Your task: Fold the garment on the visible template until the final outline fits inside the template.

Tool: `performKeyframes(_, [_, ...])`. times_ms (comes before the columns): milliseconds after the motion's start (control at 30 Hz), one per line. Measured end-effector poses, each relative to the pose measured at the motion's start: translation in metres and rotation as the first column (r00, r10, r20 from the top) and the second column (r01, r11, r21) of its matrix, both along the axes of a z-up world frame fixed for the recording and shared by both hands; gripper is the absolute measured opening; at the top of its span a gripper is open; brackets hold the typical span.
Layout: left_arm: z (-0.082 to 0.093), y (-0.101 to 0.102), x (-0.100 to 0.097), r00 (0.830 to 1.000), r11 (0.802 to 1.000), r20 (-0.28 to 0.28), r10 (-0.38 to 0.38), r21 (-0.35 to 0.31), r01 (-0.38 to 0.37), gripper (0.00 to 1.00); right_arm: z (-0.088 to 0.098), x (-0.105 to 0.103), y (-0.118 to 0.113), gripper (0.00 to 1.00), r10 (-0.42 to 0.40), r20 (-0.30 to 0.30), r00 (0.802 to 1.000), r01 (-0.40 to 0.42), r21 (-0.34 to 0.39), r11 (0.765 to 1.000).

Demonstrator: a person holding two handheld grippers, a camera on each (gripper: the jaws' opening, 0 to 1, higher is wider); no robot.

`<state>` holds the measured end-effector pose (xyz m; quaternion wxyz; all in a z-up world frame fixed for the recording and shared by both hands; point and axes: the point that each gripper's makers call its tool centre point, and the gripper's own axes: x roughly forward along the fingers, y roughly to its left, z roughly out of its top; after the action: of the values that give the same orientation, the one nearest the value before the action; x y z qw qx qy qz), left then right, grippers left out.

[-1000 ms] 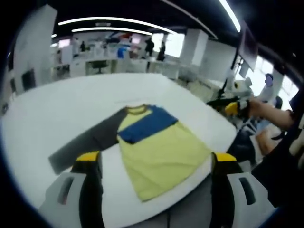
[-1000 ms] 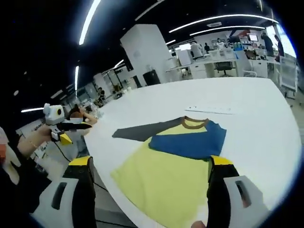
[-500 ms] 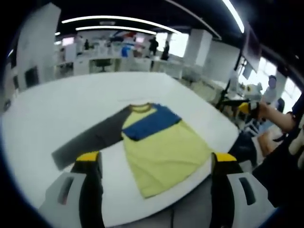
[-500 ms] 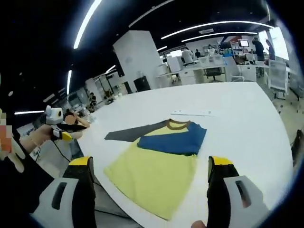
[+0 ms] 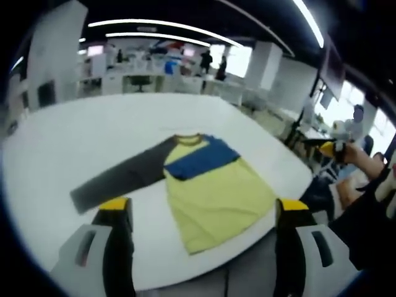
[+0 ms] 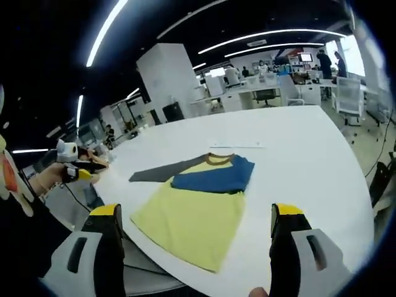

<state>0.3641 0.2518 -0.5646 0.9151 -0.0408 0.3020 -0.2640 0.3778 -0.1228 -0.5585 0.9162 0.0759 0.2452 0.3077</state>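
Note:
A garment with a yellow body (image 5: 213, 195) lies flat on the white table (image 5: 68, 136). Its grey sleeve (image 5: 117, 179) is spread out to the side, and its blue sleeve (image 5: 201, 161) is folded across the chest. The same garment (image 6: 189, 213) shows in the right gripper view, with the grey sleeve (image 6: 158, 172) and blue sleeve (image 6: 213, 178). My left gripper (image 5: 203, 205) is open, held off the near table edge with nothing between its jaws. My right gripper (image 6: 197, 211) is open too, back from the table edge. Each gripper shows small in the other's view: right gripper (image 5: 335, 148), left gripper (image 6: 74, 166).
A thin pale strip (image 6: 235, 145) lies on the table (image 6: 309, 154) beyond the collar. Desks, chairs, pillars and several people stand in the office behind. A person's arm reaches in at the right of the left gripper view.
Both views have drawn back a little, so the garment looks smaller in the right gripper view. The garment itself has not moved, and both grippers stay open.

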Motion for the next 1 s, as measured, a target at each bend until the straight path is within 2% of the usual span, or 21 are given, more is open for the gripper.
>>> performKeyframes(200, [0.003,0.006,0.0,1.0,1.0,0.004,0.007,-0.001,-0.007,0.92,-0.003,0.0,0.002,1.0,-0.027,-0.014,1.0,0.028,0.028,0.999])
performKeyframes(533, [0.0,0.013,0.005,1.0,1.0,-0.002,0.009,0.005,-0.009,0.92,-0.005,0.004,0.008,1.0,-0.027,-0.024,0.999,0.027,0.026,0.999])
performKeyframes(700, [0.001,0.017,0.011,1.0,1.0,-0.002,0.011,-0.007,-0.011,0.87,-0.007,0.008,0.009,1.0,-0.029,-0.031,0.999,0.03,0.016,0.999])
performKeyframes(867, [0.0,0.03,0.021,1.0,1.0,-0.008,0.024,-0.004,-0.024,0.83,-0.009,0.012,0.011,1.0,-0.034,-0.038,0.999,0.034,0.014,0.999])
performKeyframes(1000, [-0.001,0.046,0.034,0.998,0.998,-0.007,0.067,-0.02,-0.067,0.79,-0.013,0.014,0.015,1.0,-0.037,-0.049,0.998,0.038,0.011,0.999])
